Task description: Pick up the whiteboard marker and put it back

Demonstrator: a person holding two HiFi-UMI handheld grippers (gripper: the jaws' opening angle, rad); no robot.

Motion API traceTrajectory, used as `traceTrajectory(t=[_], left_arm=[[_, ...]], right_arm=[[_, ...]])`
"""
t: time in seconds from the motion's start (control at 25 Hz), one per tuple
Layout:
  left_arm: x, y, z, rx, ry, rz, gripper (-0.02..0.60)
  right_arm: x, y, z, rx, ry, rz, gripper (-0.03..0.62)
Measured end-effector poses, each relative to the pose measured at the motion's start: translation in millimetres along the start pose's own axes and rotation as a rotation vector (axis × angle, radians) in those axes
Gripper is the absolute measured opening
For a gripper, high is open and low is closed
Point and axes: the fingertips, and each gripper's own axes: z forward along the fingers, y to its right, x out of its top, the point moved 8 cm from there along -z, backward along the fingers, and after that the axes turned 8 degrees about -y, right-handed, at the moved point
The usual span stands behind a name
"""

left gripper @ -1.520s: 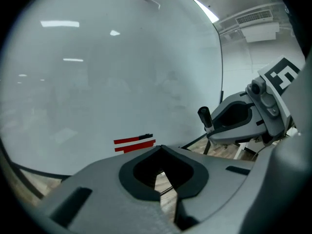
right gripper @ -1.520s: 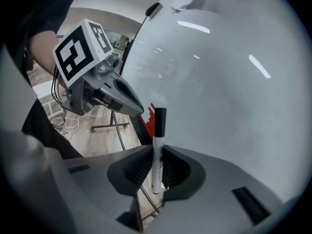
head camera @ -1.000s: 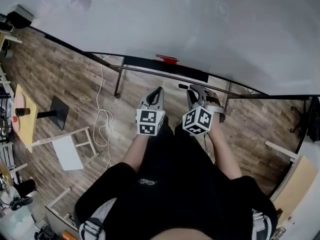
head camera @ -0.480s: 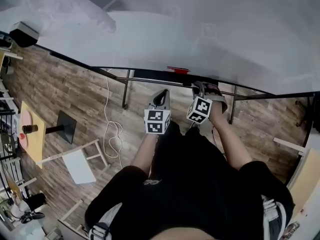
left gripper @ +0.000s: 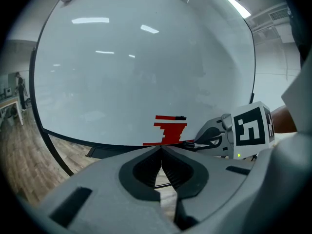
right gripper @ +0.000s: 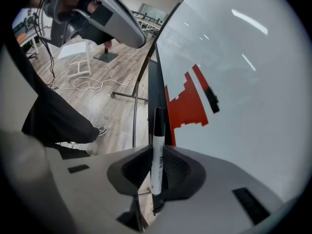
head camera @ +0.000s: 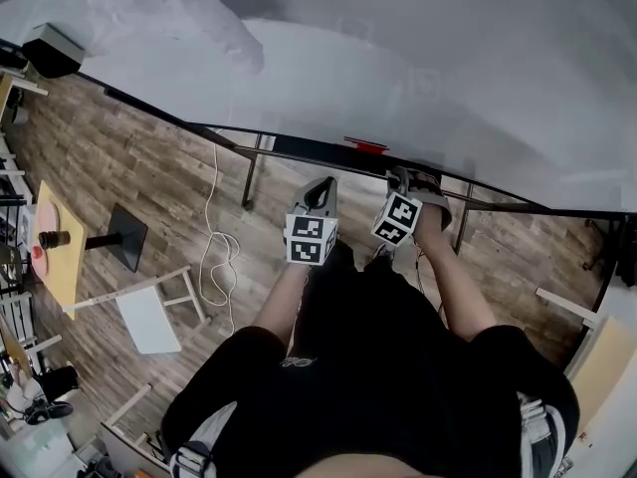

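The whiteboard marker (right gripper: 156, 165), white with a black cap, stands upright between the jaws of my right gripper (right gripper: 157, 149), which is shut on it. Its cap points at the dark ledge (right gripper: 155, 82) along the whiteboard's lower edge. A red stepped shape (right gripper: 187, 104) is on the board just above the ledge. In the head view my right gripper (head camera: 398, 179) is right at the ledge (head camera: 299, 153), beside the red shape (head camera: 366, 145). My left gripper (head camera: 320, 183) hangs just to its left, shut with nothing in it (left gripper: 161, 147).
The big whiteboard (head camera: 418, 78) stands on a metal frame with legs (head camera: 251, 179) on a wood floor. A white cable (head camera: 214, 257) lies on the floor to the left, with a white stool frame (head camera: 149, 302), a black base plate (head camera: 124, 235) and a yellow table (head camera: 50, 242).
Both grippers have moved closer to the board's ledge. The right one has sunk and tipped further down, with the marker still in it.
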Motion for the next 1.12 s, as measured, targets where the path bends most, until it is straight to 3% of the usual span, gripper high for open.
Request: traceTrajectory(t=[0.56, 1.12], left_arm=[[-10.6, 24.7, 1.1, 0.040, -0.012, -0.008, 0.006], [-18.9, 37.6, -3.0, 0.069, -0.015, -0.055, 0.006]], right_arm=[[-9.0, -4.6, 11.7, -0.009, 0.014, -0.082, 0.055], [-10.3, -0.4, 12.8, 0.040, 0.045, -0.059, 0.058]])
